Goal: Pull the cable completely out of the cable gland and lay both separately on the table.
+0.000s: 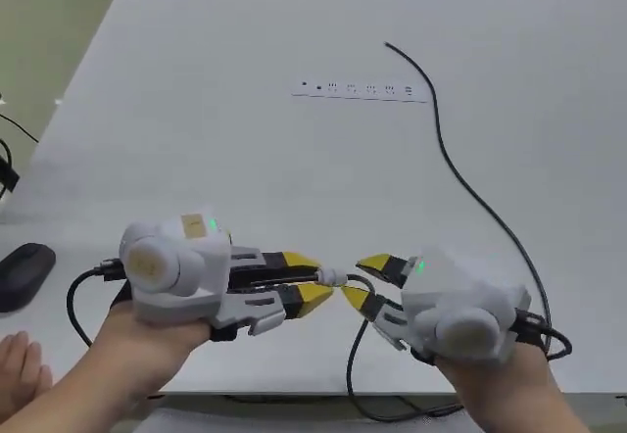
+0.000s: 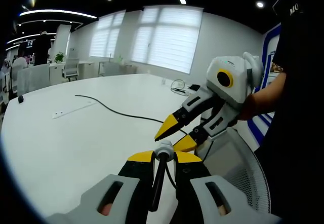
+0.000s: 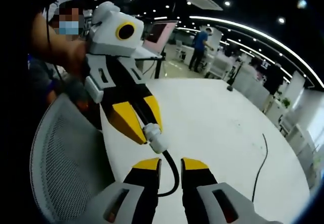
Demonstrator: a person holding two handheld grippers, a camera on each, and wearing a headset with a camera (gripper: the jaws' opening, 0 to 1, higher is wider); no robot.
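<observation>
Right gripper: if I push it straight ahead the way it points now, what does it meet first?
Most likely the white cable gland, held at the left gripper jaws just ahead of the open right gripper. The black cable runs between its jaws. Depth is hard to judge.

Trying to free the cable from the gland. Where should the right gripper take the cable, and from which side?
Probably the short black stretch of cable just past the white cable gland, which the left gripper clamps. Come from the side opposite it: the open right gripper straddles that bend.
</observation>
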